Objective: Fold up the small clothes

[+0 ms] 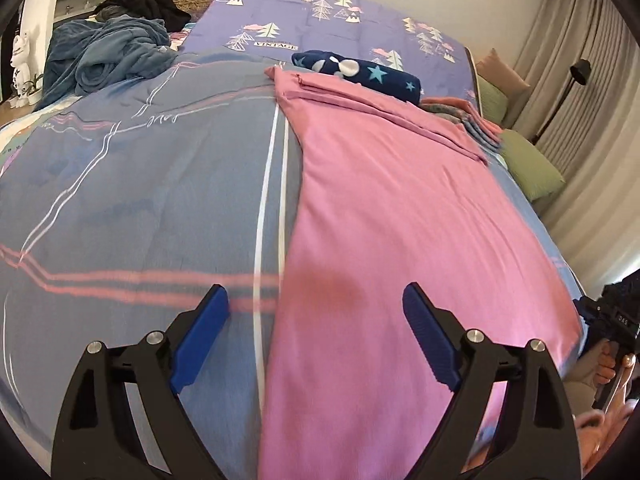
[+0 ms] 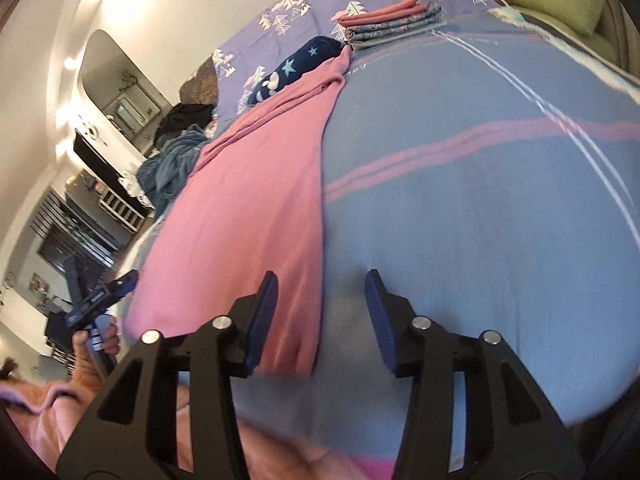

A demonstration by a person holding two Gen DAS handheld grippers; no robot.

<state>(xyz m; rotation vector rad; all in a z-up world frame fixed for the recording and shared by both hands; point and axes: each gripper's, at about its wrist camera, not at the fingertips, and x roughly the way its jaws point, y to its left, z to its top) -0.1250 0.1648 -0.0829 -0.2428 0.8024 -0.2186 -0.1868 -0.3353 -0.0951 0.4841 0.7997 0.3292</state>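
Observation:
A long pink garment (image 1: 384, 216) lies flat on the blue-grey striped quilt (image 1: 140, 200), running away from me toward the pillows. My left gripper (image 1: 316, 308) is open and empty, hovering over the garment's near left edge. In the right wrist view the same pink garment (image 2: 248, 216) lies left of centre on the quilt (image 2: 480, 200). My right gripper (image 2: 322, 296) is open and empty over the garment's near right edge. The left gripper also shows at the left edge of the right wrist view (image 2: 104, 300), and the right gripper at the right edge of the left wrist view (image 1: 612, 320).
A rolled navy cloth with stars (image 1: 360, 74) lies at the garment's far end. A stack of folded clothes (image 2: 392, 20) sits beside it. A crumpled blue blanket (image 1: 108, 56) and dark clothes (image 1: 148, 4) lie far left. Green cushions (image 1: 528, 160) lie at the right.

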